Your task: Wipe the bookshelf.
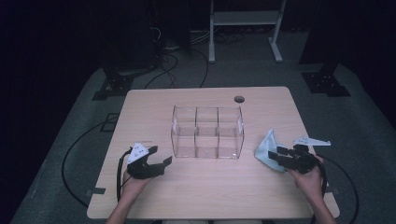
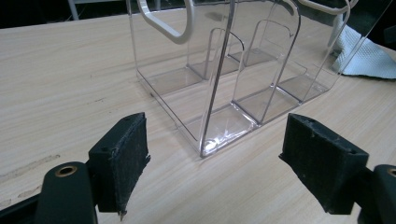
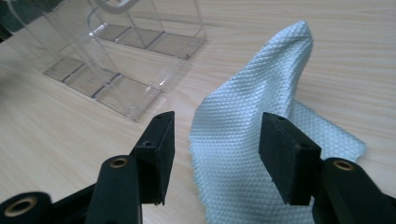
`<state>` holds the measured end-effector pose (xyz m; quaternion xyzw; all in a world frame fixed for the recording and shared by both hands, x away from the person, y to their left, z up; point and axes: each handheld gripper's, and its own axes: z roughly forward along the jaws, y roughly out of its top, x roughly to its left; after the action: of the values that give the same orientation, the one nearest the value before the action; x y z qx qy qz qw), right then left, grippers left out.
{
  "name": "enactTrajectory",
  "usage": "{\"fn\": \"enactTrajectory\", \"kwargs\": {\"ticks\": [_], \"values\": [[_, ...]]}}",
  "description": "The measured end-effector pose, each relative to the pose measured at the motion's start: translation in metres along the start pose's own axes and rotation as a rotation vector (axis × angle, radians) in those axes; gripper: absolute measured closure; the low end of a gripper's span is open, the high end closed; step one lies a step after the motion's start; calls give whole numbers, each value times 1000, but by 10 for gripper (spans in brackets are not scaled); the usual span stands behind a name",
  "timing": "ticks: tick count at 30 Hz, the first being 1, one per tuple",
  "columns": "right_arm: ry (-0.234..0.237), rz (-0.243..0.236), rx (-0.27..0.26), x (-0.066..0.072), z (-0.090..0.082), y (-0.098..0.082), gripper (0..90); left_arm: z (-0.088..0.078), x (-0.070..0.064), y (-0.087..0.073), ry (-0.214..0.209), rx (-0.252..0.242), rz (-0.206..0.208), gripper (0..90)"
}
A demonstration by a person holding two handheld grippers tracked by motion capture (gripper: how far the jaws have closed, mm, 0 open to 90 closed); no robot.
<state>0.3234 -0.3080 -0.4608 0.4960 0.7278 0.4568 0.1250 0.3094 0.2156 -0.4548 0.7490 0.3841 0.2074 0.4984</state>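
Right gripper view: my right gripper (image 3: 215, 154) gapes around the standing pale blue cloth (image 3: 261, 121); its peak could flop before I clamp. Left gripper (image 2: 215, 158) open.

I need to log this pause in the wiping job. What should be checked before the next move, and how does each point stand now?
1. Right tongs open: ok.
2. Pale blue textured cloth between the right pads, not pinched: ok.
3. Left tongs open, holding nothing: ok.
4. Clear plastic six-compartment organizer upright on the light wooden table: ok.
5. Cloth apart from the organizer: ok.
6. Organizer's compartments wiped clean: cannot tell.
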Motion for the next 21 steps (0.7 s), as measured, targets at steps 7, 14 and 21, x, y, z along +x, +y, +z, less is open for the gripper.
{"fn": "enactTrajectory", "kwargs": {"ticks": [7,14,21], "values": [[20,-12,-1,7,-3,-5,438,-2,-3,-4,0,17,2,195],[39,-5,-7,11,-7,-11,428,-6,-5,-7,-3,18,1,184],[51,-9,-7,16,-13,-16,419,-9,-7,-9,-5,17,-2,177]]}}
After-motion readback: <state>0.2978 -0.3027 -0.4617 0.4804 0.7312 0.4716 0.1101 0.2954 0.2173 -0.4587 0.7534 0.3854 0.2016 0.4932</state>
